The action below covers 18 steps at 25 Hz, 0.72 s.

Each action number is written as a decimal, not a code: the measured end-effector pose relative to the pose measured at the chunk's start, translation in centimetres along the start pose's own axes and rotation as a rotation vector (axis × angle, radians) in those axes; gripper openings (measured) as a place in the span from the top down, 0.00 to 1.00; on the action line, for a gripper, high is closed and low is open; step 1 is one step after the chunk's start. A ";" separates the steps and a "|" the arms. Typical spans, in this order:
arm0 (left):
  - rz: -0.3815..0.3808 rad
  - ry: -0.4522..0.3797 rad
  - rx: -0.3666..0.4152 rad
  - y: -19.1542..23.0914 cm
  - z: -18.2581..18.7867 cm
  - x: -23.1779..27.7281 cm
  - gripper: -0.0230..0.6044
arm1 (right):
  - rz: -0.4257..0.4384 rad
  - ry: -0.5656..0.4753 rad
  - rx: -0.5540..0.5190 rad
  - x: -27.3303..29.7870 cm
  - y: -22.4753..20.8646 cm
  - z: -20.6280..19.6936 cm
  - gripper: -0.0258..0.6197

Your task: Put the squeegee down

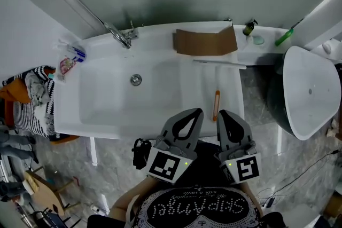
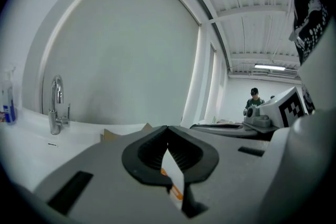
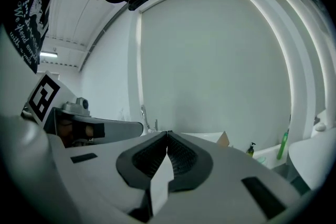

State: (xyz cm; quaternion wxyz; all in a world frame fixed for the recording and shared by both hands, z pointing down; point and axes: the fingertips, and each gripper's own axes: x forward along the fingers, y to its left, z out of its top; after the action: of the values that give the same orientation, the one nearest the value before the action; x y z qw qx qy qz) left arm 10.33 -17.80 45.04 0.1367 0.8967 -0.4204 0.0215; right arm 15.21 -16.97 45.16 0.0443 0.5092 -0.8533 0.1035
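The squeegee (image 1: 216, 104), with an orange handle and a long pale blade bar at its far end, lies flat on the right end of the white bathtub (image 1: 107, 120). No gripper touches it. In the head view my left gripper (image 1: 199, 111) sits just left of the handle's near end, and my right gripper (image 1: 220, 113) just right of it. Both are shut with nothing between the jaws. In the left gripper view the left gripper (image 2: 168, 128) has its tips together, and a bit of orange handle (image 2: 176, 192) shows below them. The right gripper (image 3: 168, 134) looks the same in its own view.
A chrome faucet (image 1: 118, 34) and a drain (image 1: 135, 79) are at the tub's left part. A piece of cardboard (image 1: 204, 41) lies on the far rim. A soap bottle (image 1: 249, 26) and a green bottle (image 1: 284, 37) stand at the right. A white fixture (image 1: 310, 91) stands right of the tub, striped laundry (image 1: 29, 107) left.
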 end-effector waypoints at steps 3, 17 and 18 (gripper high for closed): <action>-0.006 -0.006 0.013 -0.2 0.1 -0.1 0.95 | 0.023 0.009 -0.005 0.1 0.4 -0.1 0.93; -0.026 0.005 0.031 -0.7 0.0 0.2 0.95 | 0.010 0.004 0.004 0.0 0.1 -0.1 0.93; -0.027 0.004 0.033 -0.7 0.0 0.1 0.95 | 0.010 0.004 0.004 0.1 0.1 -0.1 0.93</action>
State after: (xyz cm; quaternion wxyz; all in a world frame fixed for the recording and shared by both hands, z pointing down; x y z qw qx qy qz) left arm 10.95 -17.49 44.89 0.1231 0.9044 -0.4076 0.0283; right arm 15.10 -16.95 45.29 0.0446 0.5050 -0.8554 0.1066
